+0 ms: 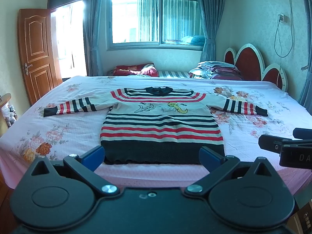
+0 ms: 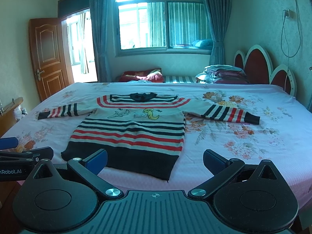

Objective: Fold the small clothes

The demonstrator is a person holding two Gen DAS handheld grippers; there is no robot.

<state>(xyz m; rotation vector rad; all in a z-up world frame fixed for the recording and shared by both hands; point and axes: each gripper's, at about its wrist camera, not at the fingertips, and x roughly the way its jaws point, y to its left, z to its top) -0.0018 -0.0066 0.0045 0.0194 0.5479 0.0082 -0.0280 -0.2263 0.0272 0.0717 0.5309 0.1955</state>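
Observation:
A small striped sweater (image 1: 161,124) in red, white and dark bands, with cartoon figures on the chest, lies flat and face up on the bed, both sleeves spread sideways. It also shows in the right wrist view (image 2: 132,130). My left gripper (image 1: 152,156) is open and empty, hovering just before the sweater's dark hem. My right gripper (image 2: 155,160) is open and empty, near the hem's right corner. The right gripper shows at the right edge of the left wrist view (image 1: 282,146); the left gripper shows at the left edge of the right wrist view (image 2: 19,152).
The bed (image 1: 253,136) has a pink floral sheet. Folded bedding (image 1: 216,69) and a red pillow (image 1: 136,69) lie at the far side by the red headboard (image 1: 251,62). A wooden door (image 1: 37,54) stands open at left.

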